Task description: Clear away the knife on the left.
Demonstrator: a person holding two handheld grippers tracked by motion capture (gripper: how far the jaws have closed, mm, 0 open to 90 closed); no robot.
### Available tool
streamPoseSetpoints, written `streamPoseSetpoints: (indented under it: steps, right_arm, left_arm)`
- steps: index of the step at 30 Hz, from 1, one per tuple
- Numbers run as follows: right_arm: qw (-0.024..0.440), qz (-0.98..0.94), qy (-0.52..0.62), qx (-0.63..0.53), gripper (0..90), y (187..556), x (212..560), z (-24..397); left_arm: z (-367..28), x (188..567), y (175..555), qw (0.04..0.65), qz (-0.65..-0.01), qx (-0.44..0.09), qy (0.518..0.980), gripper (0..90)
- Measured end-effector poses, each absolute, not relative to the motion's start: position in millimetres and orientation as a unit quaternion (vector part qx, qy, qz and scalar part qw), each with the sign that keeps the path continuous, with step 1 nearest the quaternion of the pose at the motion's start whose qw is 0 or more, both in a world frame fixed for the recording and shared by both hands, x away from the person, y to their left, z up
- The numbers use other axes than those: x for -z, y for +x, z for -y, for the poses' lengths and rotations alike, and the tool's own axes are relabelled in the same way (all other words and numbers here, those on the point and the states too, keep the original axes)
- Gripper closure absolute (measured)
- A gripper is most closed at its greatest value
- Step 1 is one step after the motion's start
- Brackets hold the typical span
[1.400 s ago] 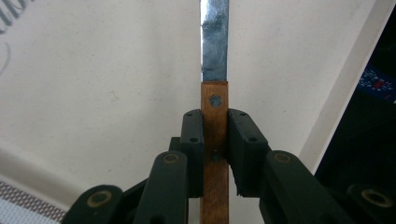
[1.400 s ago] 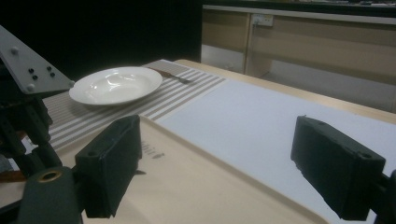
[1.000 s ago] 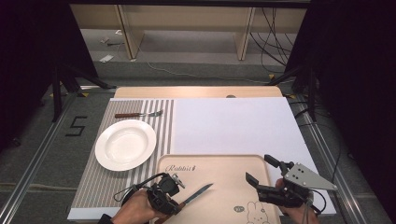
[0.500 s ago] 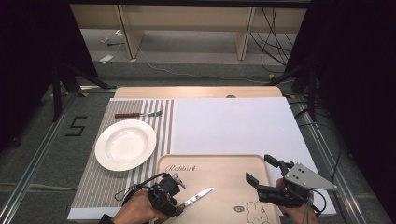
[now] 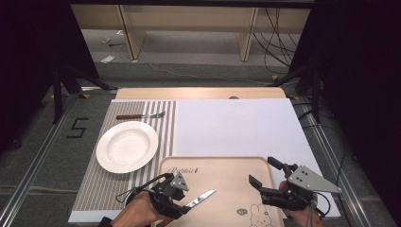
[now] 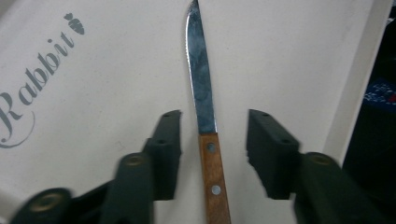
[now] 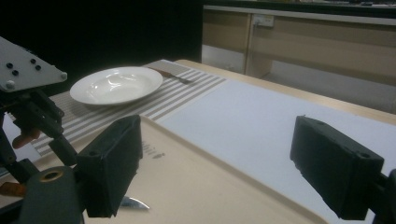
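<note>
A knife with a wooden handle and steel blade lies on the beige "Rabbit" tray, blade pointing right and slightly away. My left gripper is open, its two jaws standing on either side of the handle with a gap on each side. My right gripper is open over the tray's right end, nothing between its jaws. The blade tip also shows in the right gripper view, low on the tray.
A white plate sits on the striped mat left of the tray. A fork lies beyond it. A white sheet covers the table's middle and right.
The knife blade has dropped slightly toward the tray. Both grippers have stayed nearly in place.
</note>
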State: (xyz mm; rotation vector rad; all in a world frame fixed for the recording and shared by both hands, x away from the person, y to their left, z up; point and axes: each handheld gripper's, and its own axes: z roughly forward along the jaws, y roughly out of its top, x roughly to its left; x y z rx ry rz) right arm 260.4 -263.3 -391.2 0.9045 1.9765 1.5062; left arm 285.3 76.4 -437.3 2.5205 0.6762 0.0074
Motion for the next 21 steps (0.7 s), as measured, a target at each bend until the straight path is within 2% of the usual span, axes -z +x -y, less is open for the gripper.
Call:
streamPoseSetpoints:
  steps: [6, 8, 11, 21]
  right_arm:
    - [0.246, -0.725, 0.331, -0.551, 17.9, 260.7, 391.6, 262.6]
    - [0.247, -0.726, 0.331, -0.551, 17.9, 260.8, 391.7, 262.7]
    - [0.246, -0.725, 0.332, -0.551, 17.9, 260.6, 391.6, 262.7]
    - [0.245, -0.726, 0.331, -0.551, 18.0, 260.6, 391.8, 262.4]
  left_arm:
    - [-68.4, 440.9, 283.3, 0.262, -0.226, -0.004, 0.938, 82.1]
    - [-64.4, 442.7, 282.9, 0.254, -0.215, -0.004, 0.943, 85.9]
    - [-59.6, 446.4, 281.8, 0.247, -0.213, 0.001, 0.945, 89.4]
    - [-53.1, 451.5, 281.6, 0.239, -0.207, 0.009, 0.949, 89.6]
